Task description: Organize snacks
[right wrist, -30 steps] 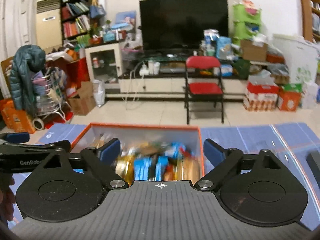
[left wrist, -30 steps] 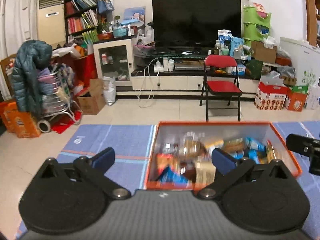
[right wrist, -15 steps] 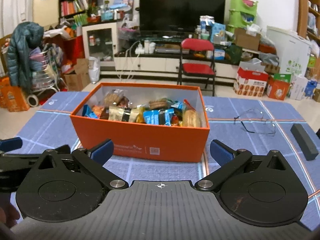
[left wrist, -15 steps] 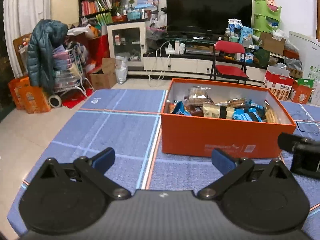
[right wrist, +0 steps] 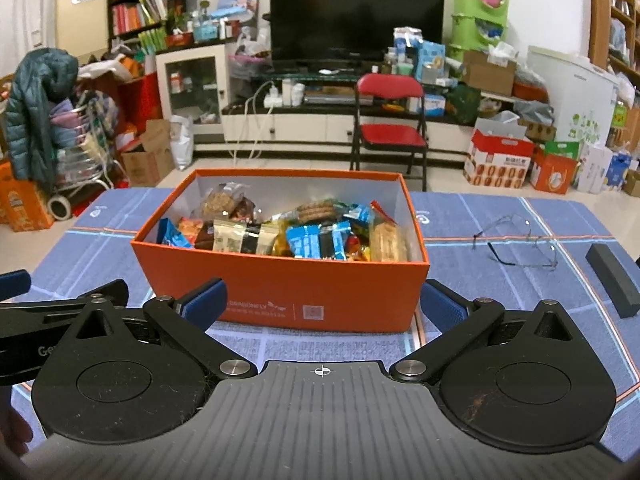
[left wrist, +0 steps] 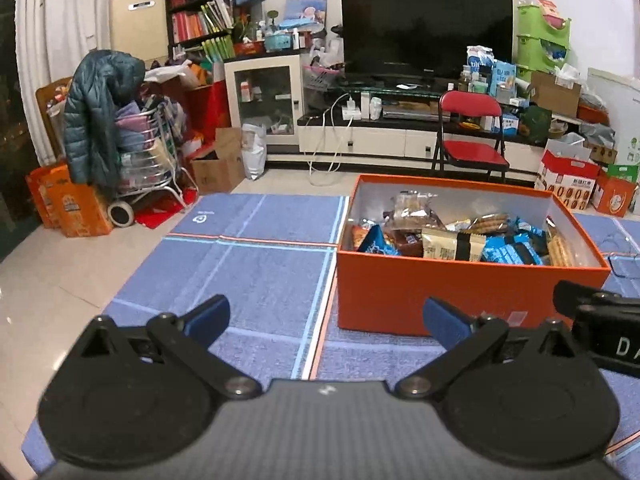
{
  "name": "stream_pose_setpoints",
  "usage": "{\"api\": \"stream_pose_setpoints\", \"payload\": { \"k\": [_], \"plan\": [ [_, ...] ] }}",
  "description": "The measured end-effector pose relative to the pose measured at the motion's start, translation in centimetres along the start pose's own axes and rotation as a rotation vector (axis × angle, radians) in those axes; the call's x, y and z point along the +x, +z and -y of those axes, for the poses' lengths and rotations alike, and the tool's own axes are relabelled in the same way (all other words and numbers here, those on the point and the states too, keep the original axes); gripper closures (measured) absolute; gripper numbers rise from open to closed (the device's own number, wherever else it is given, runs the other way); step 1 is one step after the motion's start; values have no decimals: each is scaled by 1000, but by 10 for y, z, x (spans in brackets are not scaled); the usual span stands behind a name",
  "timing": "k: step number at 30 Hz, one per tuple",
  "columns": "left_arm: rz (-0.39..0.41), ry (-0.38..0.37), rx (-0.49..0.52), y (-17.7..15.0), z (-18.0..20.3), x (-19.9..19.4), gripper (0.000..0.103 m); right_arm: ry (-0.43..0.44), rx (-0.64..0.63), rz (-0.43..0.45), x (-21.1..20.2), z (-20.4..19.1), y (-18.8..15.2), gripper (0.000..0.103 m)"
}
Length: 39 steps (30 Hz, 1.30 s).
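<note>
Snacks (right wrist: 280, 232) fill an orange box (right wrist: 280, 284) that stands on a blue mat (right wrist: 480, 280), and both views look at this box from the near side. The right gripper (right wrist: 322, 304) points straight at the front wall of the box. Its jaws have just been opening and now stand wide apart, with nothing between them; the blue pads are a little in front of the box and do not touch it. The left gripper (left wrist: 326, 318) is also wide open and empty, and it points at the bare mat (left wrist: 248, 272) just left of the box (left wrist: 440, 292), with its right pad in front of the box's front wall.

Only the right view shows what lies right of the box: glasses (right wrist: 516, 244) on the mat and, further right, a dark bar (right wrist: 612, 284). It also shows the box's whole front wall with white print. The left view shows more of the empty mat on the left side, and part of the right gripper at its right edge. In both views a red chair (right wrist: 390, 128) stands on the floor behind the mat.
</note>
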State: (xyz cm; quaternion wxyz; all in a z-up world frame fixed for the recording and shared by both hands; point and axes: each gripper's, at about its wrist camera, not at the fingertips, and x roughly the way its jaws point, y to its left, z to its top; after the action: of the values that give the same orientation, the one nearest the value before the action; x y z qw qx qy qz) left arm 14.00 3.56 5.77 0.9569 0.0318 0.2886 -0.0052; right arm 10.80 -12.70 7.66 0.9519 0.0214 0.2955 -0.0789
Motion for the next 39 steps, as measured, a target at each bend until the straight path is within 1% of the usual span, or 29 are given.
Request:
{"api": "stream_pose_setpoints", "payload": {
  "k": [6,11,22,29,39],
  "plan": [
    [-9,0,-1,-3,2,2,1,-2,3,4,0,0,-1,8],
    [-23,-14,-8,-6,1,4,1,0,9,-4,2,1,-1,8],
    [-32,-10,9,-9,10,7,1,-2,11,-15,5,7,-4,8],
    [-31,-10,16,-9,9,6,1,-1,12,-9,5,8,-5,8],
    [-45,-22,-7,-9,7,9,1,-2,13,-8,4,8,-5,8]
  ]
}}
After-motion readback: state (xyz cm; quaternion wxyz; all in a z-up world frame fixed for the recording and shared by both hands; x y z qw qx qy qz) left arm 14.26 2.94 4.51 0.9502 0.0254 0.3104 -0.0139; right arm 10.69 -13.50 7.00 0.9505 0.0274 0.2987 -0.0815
